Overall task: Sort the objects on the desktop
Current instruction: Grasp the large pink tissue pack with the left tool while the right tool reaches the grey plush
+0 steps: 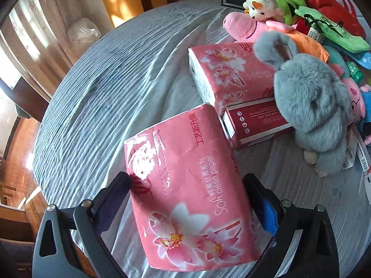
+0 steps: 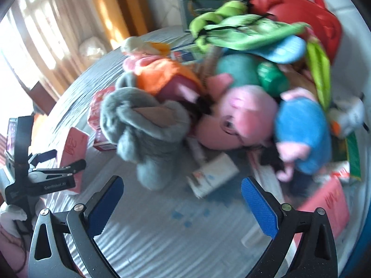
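Observation:
A pink "Soft clean paper" tissue pack (image 1: 190, 192) lies tilted on the striped grey tablecloth (image 1: 104, 92), between the fingers of my left gripper (image 1: 187, 180). The jaws stand wide, and a sliver of cloth shows beside each pad. A second pink tissue pack (image 1: 231, 71) lies farther back, with a red box (image 1: 255, 122) leaning against it. A grey plush rabbit (image 1: 313, 106) sits to their right. My right gripper (image 2: 182, 183) is open and empty above bare cloth, in front of the grey rabbit (image 2: 148, 134). The right wrist view is blurred.
A heap of plush toys fills the far right: a pink pig (image 1: 241, 27), a white animal (image 1: 259, 2), green ones and a blue-bodied pig (image 2: 301, 127). Behind them stands a red bag (image 2: 301, 11). A small white box (image 2: 215, 173) and another pink pack (image 2: 324, 203) lie near my right gripper.

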A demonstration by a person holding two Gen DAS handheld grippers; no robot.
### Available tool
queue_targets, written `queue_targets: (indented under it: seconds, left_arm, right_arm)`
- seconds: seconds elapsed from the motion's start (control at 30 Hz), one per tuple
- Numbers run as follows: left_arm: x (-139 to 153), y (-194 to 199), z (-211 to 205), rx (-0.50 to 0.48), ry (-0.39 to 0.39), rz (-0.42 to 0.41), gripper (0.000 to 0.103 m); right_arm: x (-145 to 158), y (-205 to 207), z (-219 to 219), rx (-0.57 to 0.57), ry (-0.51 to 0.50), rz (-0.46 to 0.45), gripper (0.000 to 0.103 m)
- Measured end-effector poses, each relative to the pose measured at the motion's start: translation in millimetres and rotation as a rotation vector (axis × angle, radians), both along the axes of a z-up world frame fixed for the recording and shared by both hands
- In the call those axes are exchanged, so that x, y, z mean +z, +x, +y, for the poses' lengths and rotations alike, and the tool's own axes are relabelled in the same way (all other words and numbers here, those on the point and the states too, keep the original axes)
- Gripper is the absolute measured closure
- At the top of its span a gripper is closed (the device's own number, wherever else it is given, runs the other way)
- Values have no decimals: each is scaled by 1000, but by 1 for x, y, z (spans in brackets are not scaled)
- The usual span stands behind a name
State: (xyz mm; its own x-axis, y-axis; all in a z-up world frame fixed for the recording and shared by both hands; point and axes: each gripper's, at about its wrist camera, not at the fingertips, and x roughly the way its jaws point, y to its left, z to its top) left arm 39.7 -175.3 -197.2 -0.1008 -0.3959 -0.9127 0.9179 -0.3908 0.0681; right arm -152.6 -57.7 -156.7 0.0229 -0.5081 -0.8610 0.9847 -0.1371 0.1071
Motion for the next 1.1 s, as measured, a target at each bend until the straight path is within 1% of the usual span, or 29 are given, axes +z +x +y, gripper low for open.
queue_targets:
  seconds: [0.1,0.23,0.3,0.4,0.5,0.57,0.63,0.67,0.7,0.73,0.77,0.8,0.83,0.9,0.93,0.97,1.03,1.1]
  left_arm:
    - [6,0,-7,-18,1,32,10]
    - [13,3,-22,-20,11,90,14]
    - [13,1,-26,-31,9,88,14]
    - [12,-1,-31,-60,5,82,14]
    - [8,-2,-35,-83,11,72,14]
    - [6,-5,-37,-99,14,55,14]
    - [5,-8,-37,-110,17,31,14]
    - [4,-9,-37,-111,23,19,14]
    - [4,-9,-37,-106,30,11,14]
    - [5,-7,-36,-94,44,6,14]
    - [6,-3,-35,-78,62,13,14]
    - [6,1,-34,-65,75,26,14]
    - [4,4,-34,-57,84,35,11]
    - [-5,3,-38,-57,99,37,7]
    - [-8,2,-39,-59,97,34,6]
    - [-8,1,-39,-60,84,32,7]
    - [-4,2,-36,-70,80,50,12]
    - [1,6,-31,-76,85,100,14]
  right_arm:
    - [-2,22,-27,51,10,83,0]
    - [-6,43,-61,99,3,125,0]
    - [-13,52,-75,114,19,147,0]
    - [-29,64,-97,128,59,212,0]
    - [-47,63,-113,98,115,214,0]
    - [-58,56,-119,52,148,190,1]
    - [-59,46,-121,8,148,104,7]
    - [-58,44,-121,-5,150,74,13]
    - [-57,43,-121,-12,147,70,21]
    - [-54,44,-120,-17,146,88,23]
    - [-51,47,-118,-16,144,107,33]
    - [-48,47,-115,-18,139,110,48]
    - [-46,46,-112,-21,133,89,48]
    - [-48,44,-111,-31,143,84,48]
    - [-47,42,-112,-38,137,71,49]
    - [-46,42,-112,-43,138,68,52]
    - [-40,43,-110,-39,124,59,55]
    - [-34,46,-105,-25,109,52,58]
